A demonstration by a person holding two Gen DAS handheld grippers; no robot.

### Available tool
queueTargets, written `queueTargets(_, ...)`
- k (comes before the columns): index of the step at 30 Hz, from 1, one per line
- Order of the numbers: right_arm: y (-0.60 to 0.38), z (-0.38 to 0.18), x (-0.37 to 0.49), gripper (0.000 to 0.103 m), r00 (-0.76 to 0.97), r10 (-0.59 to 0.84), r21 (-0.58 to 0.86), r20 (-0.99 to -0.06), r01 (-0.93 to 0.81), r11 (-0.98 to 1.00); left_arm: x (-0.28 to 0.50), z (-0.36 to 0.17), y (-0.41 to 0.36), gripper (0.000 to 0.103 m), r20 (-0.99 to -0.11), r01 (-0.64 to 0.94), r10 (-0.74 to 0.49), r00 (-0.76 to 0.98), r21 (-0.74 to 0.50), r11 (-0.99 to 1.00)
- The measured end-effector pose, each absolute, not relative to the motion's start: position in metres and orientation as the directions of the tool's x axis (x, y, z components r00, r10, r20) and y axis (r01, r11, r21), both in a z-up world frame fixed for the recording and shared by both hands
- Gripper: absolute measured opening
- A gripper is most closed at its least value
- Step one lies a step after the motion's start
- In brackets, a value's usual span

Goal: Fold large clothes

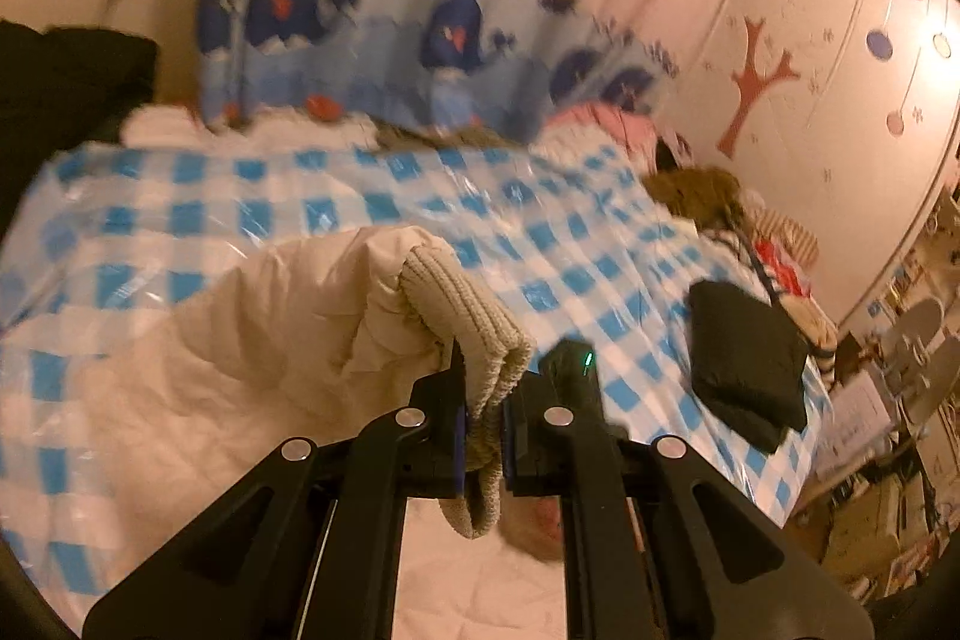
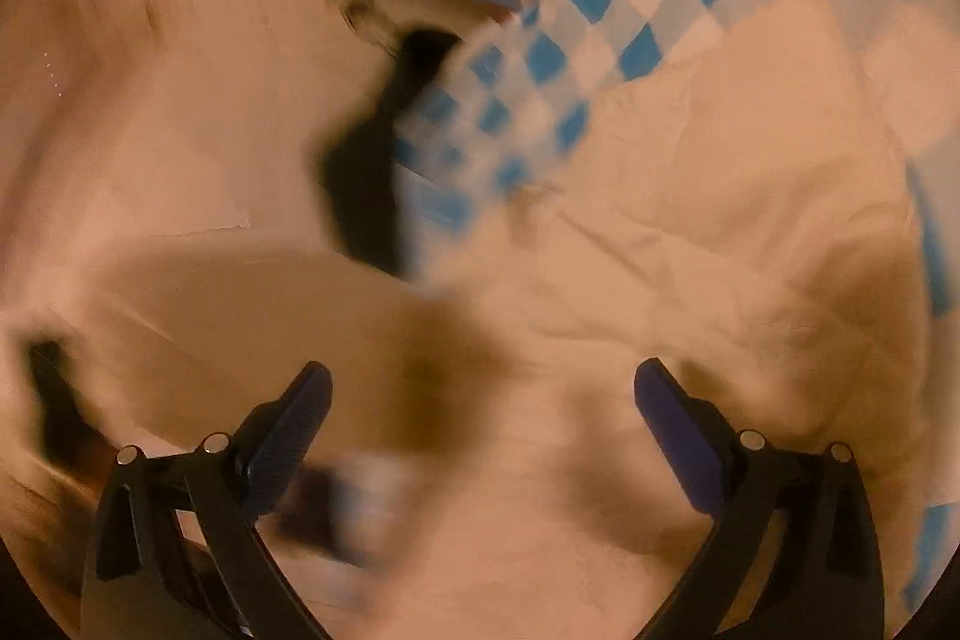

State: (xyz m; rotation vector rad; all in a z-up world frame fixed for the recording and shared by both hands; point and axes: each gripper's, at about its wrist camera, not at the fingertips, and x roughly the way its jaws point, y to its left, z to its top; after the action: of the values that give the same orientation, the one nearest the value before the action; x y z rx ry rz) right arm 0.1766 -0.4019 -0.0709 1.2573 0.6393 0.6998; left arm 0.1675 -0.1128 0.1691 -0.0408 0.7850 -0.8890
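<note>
A cream padded jacket lies spread over a blue-and-white checked cover on a bed. Its sleeve ends in a ribbed knit cuff. My left gripper is shut on that cuff, which hangs down between the jaws, and the sleeve is lifted and stretched back toward the jacket's body. In the blurred right wrist view the same cream jacket fills the lower frame. My right gripper stands wide open above it with nothing between its blue pads.
A black pouch with a strap lies on the cover to the right. A blue whale-print curtain and a heap of clothes line the far side of the bed. Cluttered furniture stands at the right edge.
</note>
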Motion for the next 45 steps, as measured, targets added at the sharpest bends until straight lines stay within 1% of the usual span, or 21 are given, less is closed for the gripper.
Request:
queueTargets(2, -0.412, -0.081, 0.175, 0.098, 0.639, 0.768, 0.991, 0.047, -0.129, 0.047, 0.177, 0.146, -0.137, 0.007, -0.63, 0.678, -0.698, 0.34, -0.35, 0.646)
queueTargets(8, -0.419, -0.088, 0.172, 0.098, 0.618, 0.778, 0.989, 0.117, -0.148, -0.031, 0.208, 0.054, -0.204, 0.008, -0.751, 0.656, -0.635, 0.182, -0.388, 0.647)
queueTargets(10, -0.418, -0.09, 0.176, 0.098, 0.614, 0.781, 0.989, 0.114, -0.14, -0.035, 0.214, 0.031, -0.217, 0.013, -0.791, 0.633, -0.592, 0.154, -0.381, 0.674)
queueTargets(13, -0.417, -0.095, 0.18, 0.098, 0.614, 0.781, 0.99, 0.115, -0.136, -0.039, 0.214, 0.013, -0.228, 0.029, -0.831, 0.613, -0.542, 0.125, -0.365, 0.701)
queueTargets(14, -0.416, -0.096, 0.182, 0.098, 0.613, 0.782, 0.991, 0.108, -0.133, -0.033, 0.212, 0.017, -0.226, 0.04, -0.825, 0.618, -0.546, 0.143, -0.357, 0.7)
queueTargets(15, -0.415, -0.095, 0.182, 0.098, 0.612, 0.785, 0.991, 0.096, -0.131, -0.019, 0.211, 0.023, -0.223, 0.052, -0.818, 0.625, -0.552, 0.163, -0.347, 0.7)
queueTargets(17, -0.412, -0.094, 0.183, 0.098, 0.61, 0.79, 0.993, 0.053, -0.116, 0.022, 0.211, 0.039, -0.21, 0.062, -0.803, 0.627, -0.556, 0.212, -0.325, 0.708)
queueTargets(20, -0.405, -0.09, 0.185, 0.096, 0.605, 0.795, 0.989, -0.041, -0.091, 0.12, 0.215, 0.065, -0.178, 0.069, -0.78, 0.61, -0.563, 0.272, -0.313, 0.728)
queueTargets(21, -0.401, -0.086, 0.186, 0.096, 0.603, 0.792, 0.981, -0.093, -0.08, 0.176, 0.215, 0.069, -0.164, 0.076, -0.775, 0.598, -0.551, 0.311, -0.291, 0.747)
queueTargets(24, -0.386, -0.07, 0.185, 0.096, 0.611, 0.754, 0.926, -0.242, -0.086, 0.367, 0.228, 0.067, -0.115, 0.081, -0.776, 0.525, -0.499, 0.386, -0.26, 0.81)
queueTargets(25, -0.381, -0.064, 0.184, 0.088, 0.619, 0.73, 0.897, -0.29, -0.09, 0.432, 0.236, 0.059, -0.096, 0.081, -0.783, 0.481, -0.483, 0.391, -0.273, 0.833)
queueTargets(26, -0.377, -0.06, 0.184, 0.05, 0.622, 0.714, 0.878, -0.322, -0.087, 0.472, 0.243, 0.053, -0.081, 0.081, -0.789, 0.446, -0.472, 0.393, -0.285, 0.848)
queueTargets(27, -0.375, -0.057, 0.182, 0.025, 0.626, 0.698, 0.863, -0.349, -0.076, 0.5, 0.253, 0.044, -0.061, 0.081, -0.798, 0.394, -0.457, 0.393, -0.303, 0.868)
queueTargets(28, -0.373, -0.051, 0.181, 0.017, 0.636, 0.689, 0.854, -0.347, -0.089, 0.512, 0.262, 0.035, -0.043, 0.081, -0.804, 0.344, -0.444, 0.396, -0.318, 0.883)
queueTargets(34, -0.381, 0.006, 0.165, 0.017, 0.701, 0.613, 0.764, -0.363, -0.152, 0.627, 0.285, 0.007, 0.024, 0.081, -0.777, 0.191, -0.444, 0.446, -0.402, 0.896)
queueTargets(36, -0.386, 0.007, 0.167, 0.017, 0.694, 0.566, 0.715, -0.445, -0.106, 0.691, 0.291, -0.006, 0.033, 0.081, -0.787, 0.163, -0.432, 0.441, -0.403, 0.901)
queueTargets(39, -0.398, -0.032, 0.178, 0.019, 0.641, 0.5, 0.669, -0.582, 0.029, 0.743, 0.3, -0.041, 0.036, 0.081, -0.839, 0.123, -0.369, 0.4, -0.35, 0.929)
queueTargets(40, -0.402, -0.057, 0.183, 0.025, 0.601, 0.485, 0.658, -0.635, 0.091, 0.747, 0.303, -0.056, 0.036, 0.081, -0.854, 0.118, -0.359, 0.376, -0.341, 0.933)
queueTargets(41, -0.409, -0.08, 0.185, 0.038, 0.578, 0.491, 0.669, -0.652, 0.134, 0.731, 0.303, -0.061, 0.036, 0.081, -0.865, 0.114, -0.341, 0.368, -0.321, 0.94)
queueTargets(43, -0.425, -0.097, 0.184, 0.038, 0.59, 0.568, 0.767, -0.574, 0.144, 0.625, 0.3, -0.062, 0.031, 0.081, -0.871, 0.133, -0.314, 0.377, -0.285, 0.949)
queueTargets(45, -0.439, -0.088, 0.18, 0.043, 0.623, 0.545, 0.771, -0.562, 0.156, 0.617, 0.298, -0.053, 0.028, 0.081, -0.873, 0.141, -0.283, 0.396, -0.247, 0.959)
